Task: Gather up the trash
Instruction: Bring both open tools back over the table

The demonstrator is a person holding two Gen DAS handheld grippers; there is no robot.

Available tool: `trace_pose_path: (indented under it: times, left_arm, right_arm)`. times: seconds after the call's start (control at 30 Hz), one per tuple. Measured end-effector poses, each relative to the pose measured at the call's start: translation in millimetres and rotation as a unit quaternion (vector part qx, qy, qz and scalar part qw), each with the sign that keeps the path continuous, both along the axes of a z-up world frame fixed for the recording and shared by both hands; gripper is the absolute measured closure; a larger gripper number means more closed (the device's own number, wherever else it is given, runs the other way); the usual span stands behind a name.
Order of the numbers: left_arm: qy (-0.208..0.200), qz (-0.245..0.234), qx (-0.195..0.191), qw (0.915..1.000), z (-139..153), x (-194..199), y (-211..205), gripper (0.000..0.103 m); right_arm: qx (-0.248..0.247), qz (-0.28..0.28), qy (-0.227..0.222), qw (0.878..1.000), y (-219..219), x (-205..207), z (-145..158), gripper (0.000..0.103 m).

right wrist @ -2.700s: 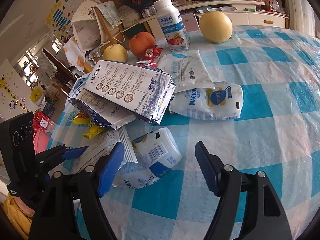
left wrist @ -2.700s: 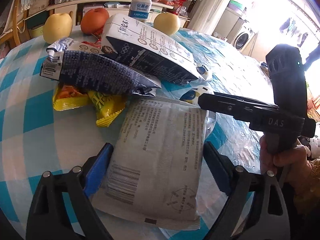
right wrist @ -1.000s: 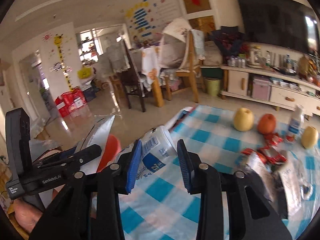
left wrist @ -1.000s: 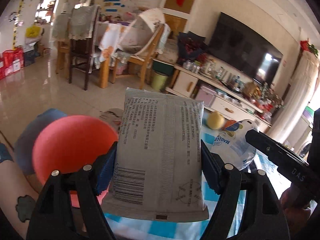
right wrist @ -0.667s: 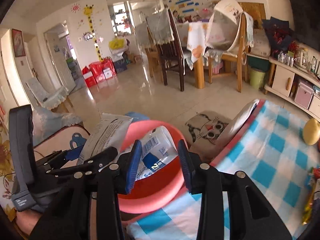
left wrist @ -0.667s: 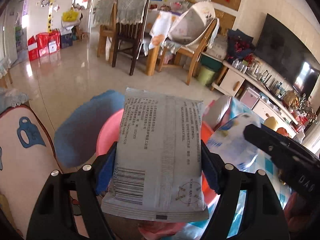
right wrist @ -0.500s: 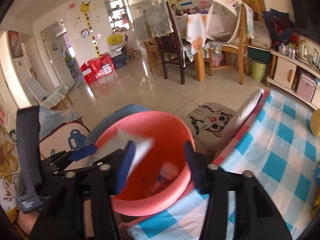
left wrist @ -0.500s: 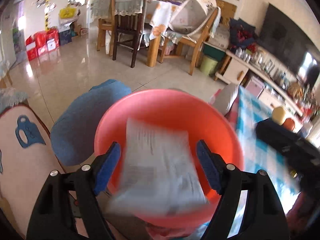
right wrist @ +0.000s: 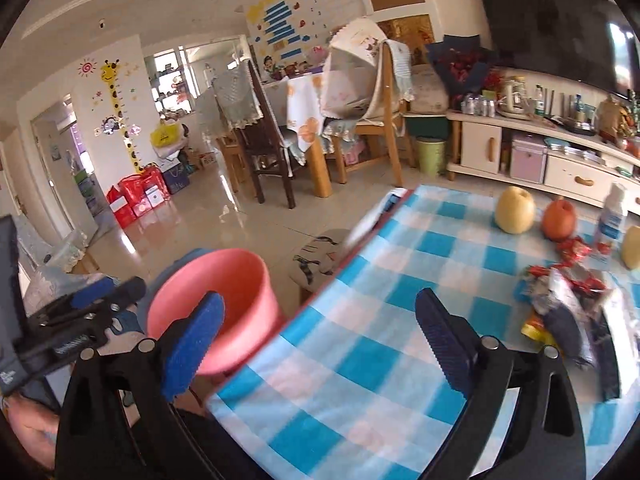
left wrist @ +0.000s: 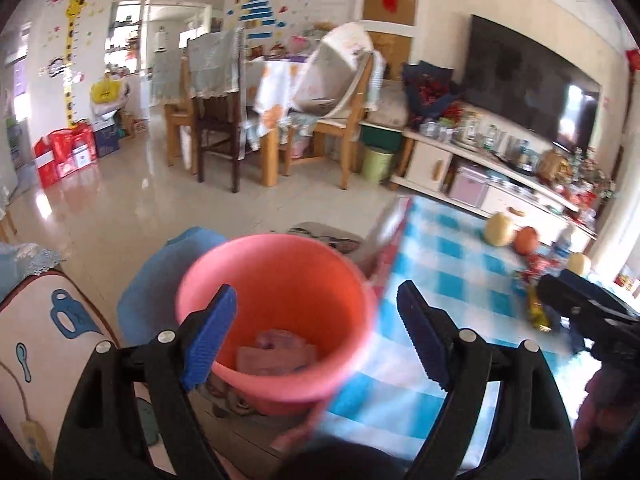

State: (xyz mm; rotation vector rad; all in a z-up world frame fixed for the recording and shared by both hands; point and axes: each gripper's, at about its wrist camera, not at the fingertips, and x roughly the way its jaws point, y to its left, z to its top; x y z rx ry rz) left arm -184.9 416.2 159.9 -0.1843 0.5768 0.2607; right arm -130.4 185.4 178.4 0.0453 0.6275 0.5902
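Note:
A pink bucket (left wrist: 276, 276) stands beside the table's near-left edge, with dropped packets (left wrist: 276, 356) lying at its bottom. My left gripper (left wrist: 316, 328) hangs open just above the bucket's mouth, nothing between its fingers. My right gripper (right wrist: 320, 332) is open and empty too, over the blue-checked tablecloth (right wrist: 400, 320), with the bucket (right wrist: 224, 288) to its left. A heap of wrappers and cartons (right wrist: 572, 308) lies at the table's right. In the left wrist view that heap (left wrist: 536, 296) is small and partly hidden by the right gripper's body (left wrist: 592, 316).
Two yellow fruits (right wrist: 514, 210), an orange one (right wrist: 560, 218) and a white bottle (right wrist: 612, 216) stand at the table's far side. A cushioned seat (left wrist: 48, 344) and a blue stool (left wrist: 160, 280) flank the bucket. A cat-print stool (right wrist: 320, 260) sits by the table edge.
Both grippers carried a packet from the table to over the bucket, opened and dropped them in. Both have since drawn back and swung right, toward the table.

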Motion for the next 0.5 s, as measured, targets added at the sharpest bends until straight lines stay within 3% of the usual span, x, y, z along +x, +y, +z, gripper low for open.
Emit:
trace_pose_path:
  times: [0.23,0.5]
  left_arm:
    - [-0.017,-0.085,0.011,0.9962,22.6,6.2,-89.1,0.02]
    - [-0.021,-0.155,-0.001,0.9877,29.9,31.1,-168.5,0.02]
  right_arm:
    - [-0.014,-0.035,-0.058,0.998,-86.2,-5.9,16.0,0.008]
    - [0.006,-0.074,-0.075,0.994,-161.0,10.2,12.5,0.008]
